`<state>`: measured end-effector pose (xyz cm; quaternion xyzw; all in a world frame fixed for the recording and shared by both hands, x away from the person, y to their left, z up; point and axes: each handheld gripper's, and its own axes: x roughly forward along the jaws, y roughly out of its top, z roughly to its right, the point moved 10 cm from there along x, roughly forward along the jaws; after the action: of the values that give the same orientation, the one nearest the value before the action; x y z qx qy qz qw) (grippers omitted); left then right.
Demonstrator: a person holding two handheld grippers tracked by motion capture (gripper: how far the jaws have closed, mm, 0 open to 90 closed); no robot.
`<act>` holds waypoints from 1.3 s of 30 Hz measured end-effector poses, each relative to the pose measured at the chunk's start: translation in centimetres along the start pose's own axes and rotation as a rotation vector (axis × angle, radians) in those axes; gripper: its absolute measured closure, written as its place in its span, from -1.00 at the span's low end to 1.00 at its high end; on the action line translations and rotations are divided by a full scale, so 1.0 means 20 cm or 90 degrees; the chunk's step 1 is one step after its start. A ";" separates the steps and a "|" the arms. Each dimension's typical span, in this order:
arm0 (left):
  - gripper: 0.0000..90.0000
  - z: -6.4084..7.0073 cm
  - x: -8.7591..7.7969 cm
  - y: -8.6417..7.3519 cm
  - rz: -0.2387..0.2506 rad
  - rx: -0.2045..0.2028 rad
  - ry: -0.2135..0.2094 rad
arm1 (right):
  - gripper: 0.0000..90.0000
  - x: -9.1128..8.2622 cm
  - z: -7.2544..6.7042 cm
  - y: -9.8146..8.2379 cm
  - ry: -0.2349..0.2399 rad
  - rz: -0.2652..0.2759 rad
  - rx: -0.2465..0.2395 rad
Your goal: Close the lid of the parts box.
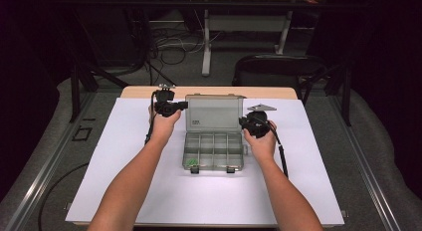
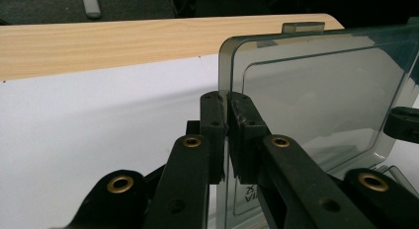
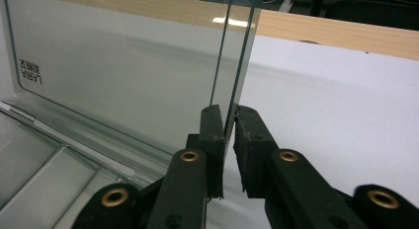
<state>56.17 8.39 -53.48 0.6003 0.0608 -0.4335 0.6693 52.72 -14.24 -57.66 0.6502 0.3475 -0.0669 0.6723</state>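
Your left gripper (image 2: 226,135) pinches the upright lid (image 1: 213,112) at one side edge; your right gripper (image 3: 228,145) straddles the other, slightly parted. Thin, stiff, slippery plastic: hold the edges.

A table (image 1: 149,91) with a light wood-grain top carries the scene; its bare wood shows as a strip along the far edge. A large white sheet (image 1: 124,156), probably paper or thin board, covers nearly all the rest of the top. Directly on that sheet, near the middle and toward the far side, rests a translucent grey compartment box (image 1: 213,151), its hinged lid (image 1: 214,114) standing upright at the back.
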 end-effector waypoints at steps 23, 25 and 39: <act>0.91 0.02 -0.04 -0.02 0.036 0.012 -0.002 | 0.75 -0.08 0.02 0.33 -0.033 0.037 0.003; 0.91 0.02 -0.05 -0.02 0.038 0.015 -0.002 | 0.75 -0.07 0.04 0.32 -0.037 0.032 0.006; 0.91 0.02 -0.05 -0.03 0.040 0.013 -0.004 | 0.87 -0.06 0.02 0.32 -0.021 0.033 0.007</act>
<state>55.05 8.66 -53.15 0.6072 0.0355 -0.4150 0.6767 55.39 -14.12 -51.72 0.6613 0.3190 -0.0620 0.6761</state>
